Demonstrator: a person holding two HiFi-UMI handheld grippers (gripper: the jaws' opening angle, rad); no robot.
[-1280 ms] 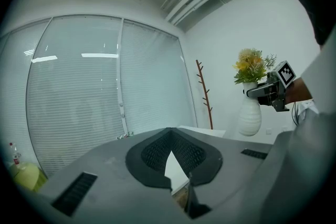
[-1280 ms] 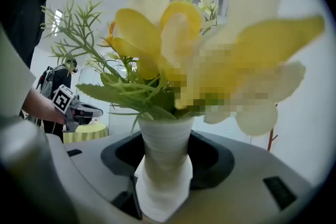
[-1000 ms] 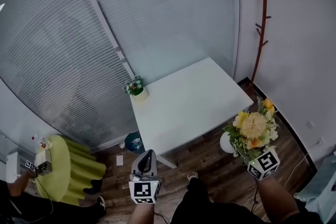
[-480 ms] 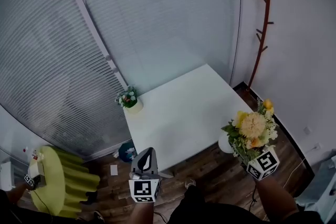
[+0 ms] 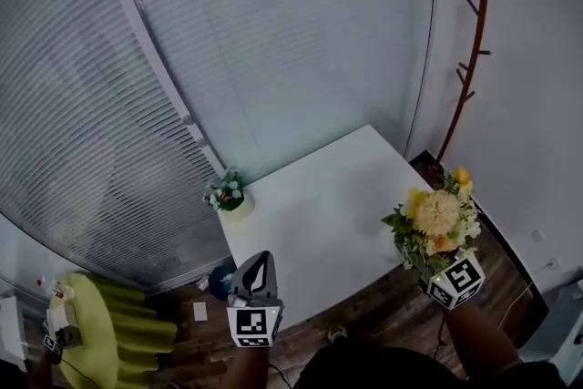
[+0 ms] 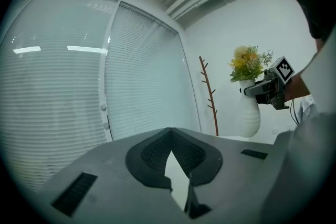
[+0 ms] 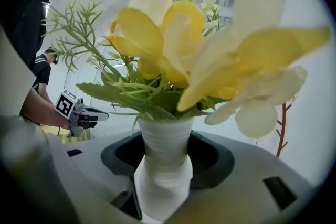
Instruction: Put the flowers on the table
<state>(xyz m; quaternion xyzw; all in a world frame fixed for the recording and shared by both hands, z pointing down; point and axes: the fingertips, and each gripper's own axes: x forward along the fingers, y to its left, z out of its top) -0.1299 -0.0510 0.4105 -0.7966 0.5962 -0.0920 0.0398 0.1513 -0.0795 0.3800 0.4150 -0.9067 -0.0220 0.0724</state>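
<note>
A white ribbed vase [image 7: 163, 165] of yellow and cream flowers [image 7: 184, 44] stands upright in my right gripper [image 7: 164, 176], whose jaws are shut on its neck. In the head view the flowers [image 5: 437, 223] hang at the near right edge of the white table [image 5: 319, 196], above my right gripper [image 5: 426, 267]. My left gripper [image 5: 257, 261] is shut and holds nothing, over the table's near edge. The left gripper view shows the vase [image 6: 251, 113] held in the air at the right.
A small pot of flowers [image 5: 228, 194] sits on the table's left corner by the blinds. A brown coat stand [image 5: 469, 50] rises at the right wall. A green seat [image 5: 109, 332] and a person's hand [image 5: 50, 346] are at the lower left.
The table has come nearer in the head view. Both grippers, earlier over the wooden floor, now reach its near edge. The vase stays gripped and upright.
</note>
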